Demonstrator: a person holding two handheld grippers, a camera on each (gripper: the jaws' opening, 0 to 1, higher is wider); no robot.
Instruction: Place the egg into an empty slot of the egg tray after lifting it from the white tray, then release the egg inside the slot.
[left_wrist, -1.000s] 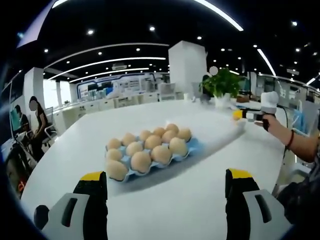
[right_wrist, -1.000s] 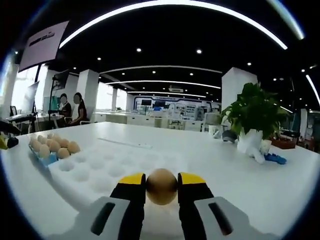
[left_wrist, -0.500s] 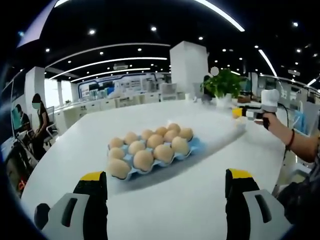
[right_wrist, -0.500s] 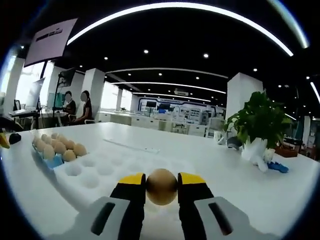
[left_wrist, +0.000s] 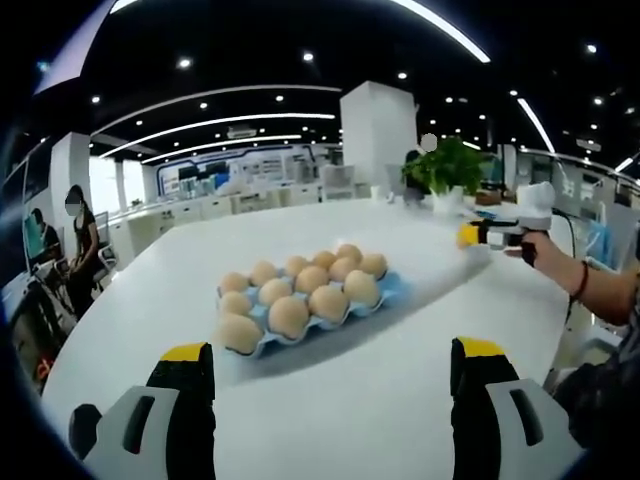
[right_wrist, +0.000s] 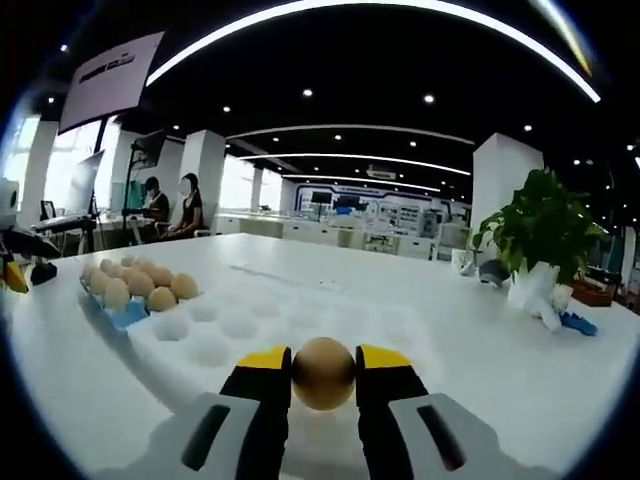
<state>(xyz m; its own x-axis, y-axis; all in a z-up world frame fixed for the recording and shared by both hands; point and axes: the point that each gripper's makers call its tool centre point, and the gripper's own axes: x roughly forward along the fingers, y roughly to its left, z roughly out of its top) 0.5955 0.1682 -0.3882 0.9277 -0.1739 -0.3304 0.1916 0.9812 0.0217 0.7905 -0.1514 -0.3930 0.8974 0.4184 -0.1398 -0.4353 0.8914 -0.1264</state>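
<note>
A brown egg (right_wrist: 323, 372) is clamped between the yellow-tipped jaws of my right gripper (right_wrist: 323, 366), held above the white tray (right_wrist: 300, 312) with its round hollows. The blue egg tray (right_wrist: 128, 314) with several eggs lies to the left of the white tray. In the left gripper view the blue egg tray (left_wrist: 390, 293) sits mid-table, packed with brown eggs (left_wrist: 288, 316). My left gripper (left_wrist: 330, 365) stands open, short of the tray, nothing between its jaws. The right gripper (left_wrist: 490, 233) shows at the right, held by a hand, over the white tray (left_wrist: 450, 265).
A potted plant (right_wrist: 540, 240) stands at the back right of the white table (right_wrist: 500, 360), with a blue item (right_wrist: 580, 322) beside it. People sit at desks far left (right_wrist: 170, 208). A person's arm with a wristband (left_wrist: 582, 280) reaches in from the right.
The right gripper with the egg has swung left, bringing the white tray and blue egg tray more into its view. The left gripper's view has barely shifted.
</note>
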